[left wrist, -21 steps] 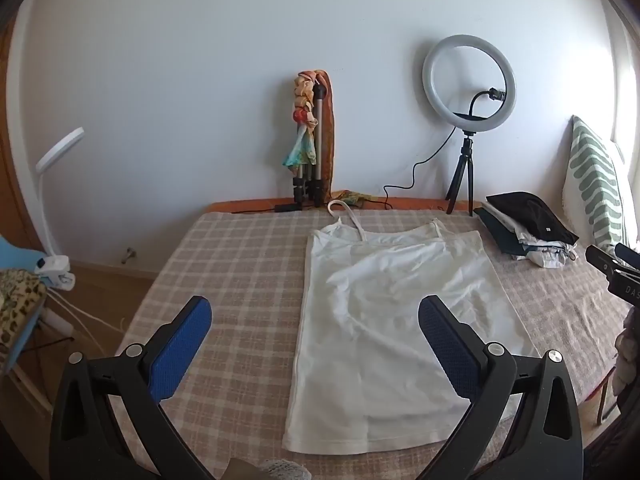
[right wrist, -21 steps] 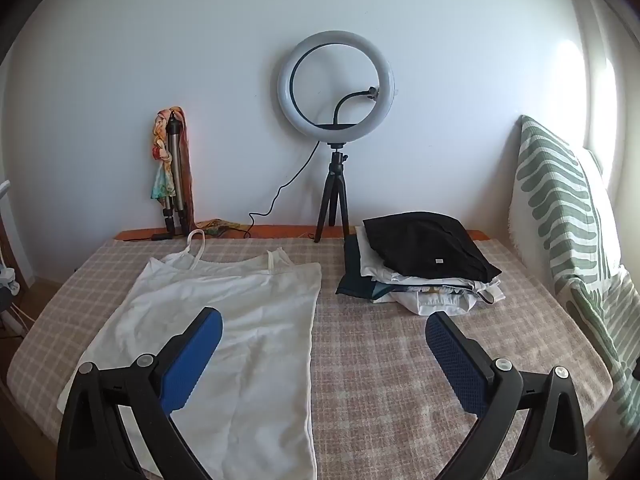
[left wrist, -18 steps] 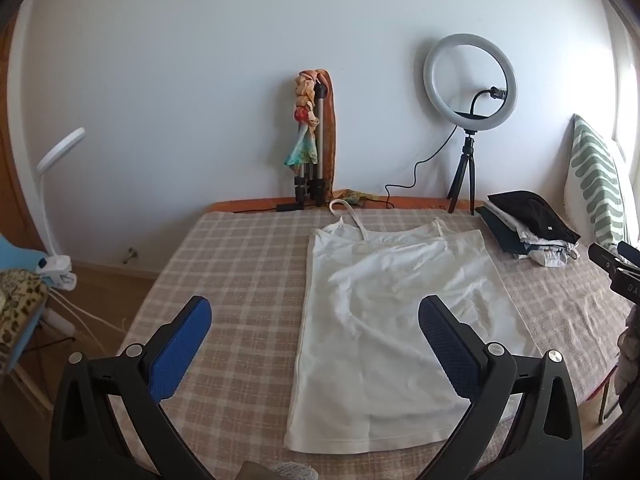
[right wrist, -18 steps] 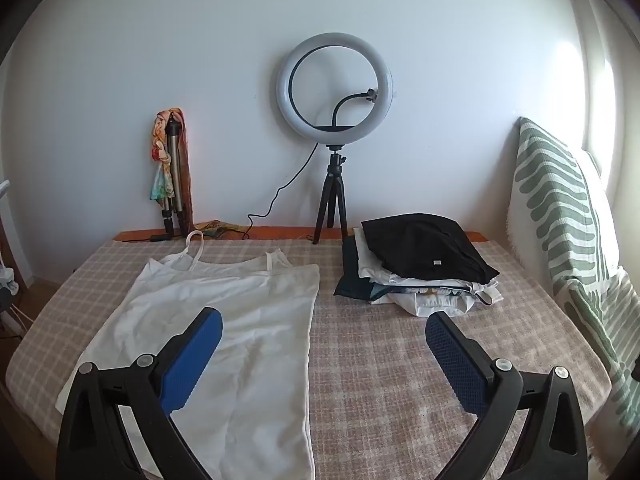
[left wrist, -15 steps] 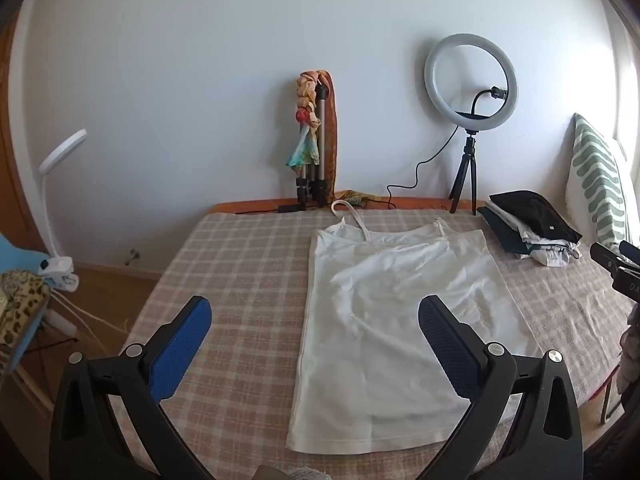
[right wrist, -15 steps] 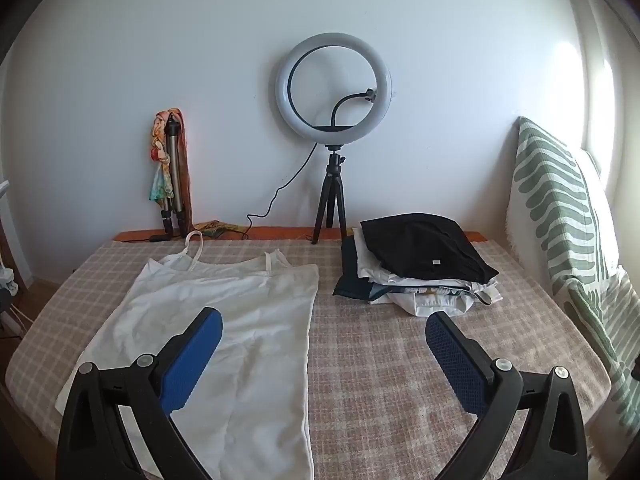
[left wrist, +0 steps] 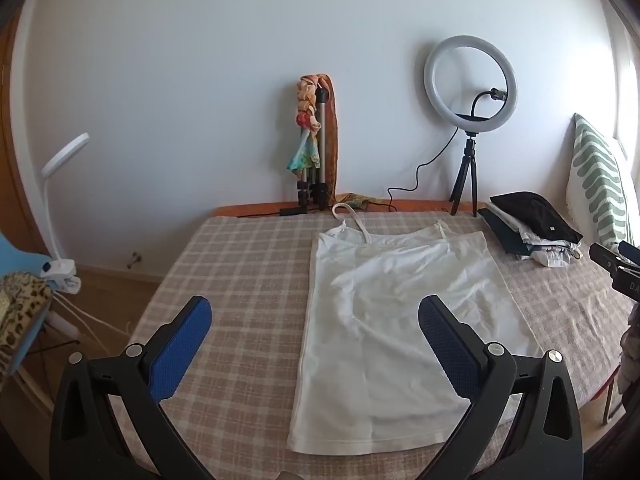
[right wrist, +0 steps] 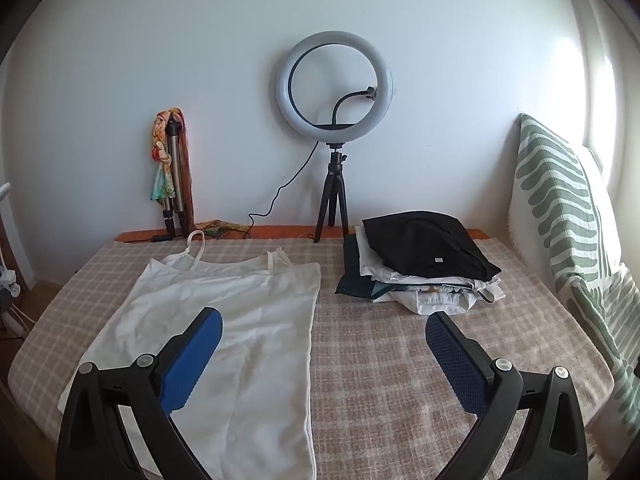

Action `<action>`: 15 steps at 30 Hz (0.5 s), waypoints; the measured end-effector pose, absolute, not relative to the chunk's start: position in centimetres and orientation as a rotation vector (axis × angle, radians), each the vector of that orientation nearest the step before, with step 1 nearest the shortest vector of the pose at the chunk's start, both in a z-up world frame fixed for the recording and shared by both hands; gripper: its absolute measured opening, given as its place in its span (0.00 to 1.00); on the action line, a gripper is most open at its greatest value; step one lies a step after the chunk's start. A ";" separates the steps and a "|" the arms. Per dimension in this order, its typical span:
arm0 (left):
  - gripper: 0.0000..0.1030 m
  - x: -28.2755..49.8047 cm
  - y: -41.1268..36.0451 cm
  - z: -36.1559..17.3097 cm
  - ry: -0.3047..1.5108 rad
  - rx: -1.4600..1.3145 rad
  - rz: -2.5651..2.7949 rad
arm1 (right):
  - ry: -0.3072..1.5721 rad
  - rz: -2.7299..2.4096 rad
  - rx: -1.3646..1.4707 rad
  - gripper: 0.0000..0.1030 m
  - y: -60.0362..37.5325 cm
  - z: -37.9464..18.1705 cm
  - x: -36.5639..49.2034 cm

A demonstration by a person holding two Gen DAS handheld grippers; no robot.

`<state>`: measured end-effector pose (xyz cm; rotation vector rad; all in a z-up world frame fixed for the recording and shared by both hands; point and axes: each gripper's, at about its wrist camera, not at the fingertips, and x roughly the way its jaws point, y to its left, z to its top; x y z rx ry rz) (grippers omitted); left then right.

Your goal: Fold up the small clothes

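A white strappy camisole (left wrist: 396, 304) lies flat on the checked bed cover (left wrist: 244, 280), straps toward the wall, hem toward me. It also shows in the right wrist view (right wrist: 248, 328). My left gripper (left wrist: 314, 320) is open and empty, held above the hem end of the camisole. My right gripper (right wrist: 324, 334) is open and empty, above the cover just right of the camisole's right edge. The right gripper's tip shows at the far right of the left wrist view (left wrist: 616, 264).
A pile of folded clothes with a black piece on top (right wrist: 424, 264) sits at the back right. A ring light on a tripod (right wrist: 334, 92) and a folded tripod with scarves (right wrist: 172, 172) stand by the wall. A green-patterned cushion (right wrist: 560, 208) lies right. A clip lamp (left wrist: 60, 208) is left.
Both grippers have drawn back slightly and stay open. The camisole has not moved.
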<state>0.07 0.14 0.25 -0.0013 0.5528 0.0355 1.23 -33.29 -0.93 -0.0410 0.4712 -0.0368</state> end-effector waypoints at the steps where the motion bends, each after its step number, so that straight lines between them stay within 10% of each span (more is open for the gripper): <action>1: 1.00 0.1 0.1 0.3 0.553 -0.003 0.034 | 0.472 -0.037 -0.042 1.00 -33.3 -1.0 1.2; 15: 1.00 -0.3 -0.1 0.2 0.546 -0.002 0.037 | 0.472 -0.033 -0.040 1.00 -33.3 -1.2 1.1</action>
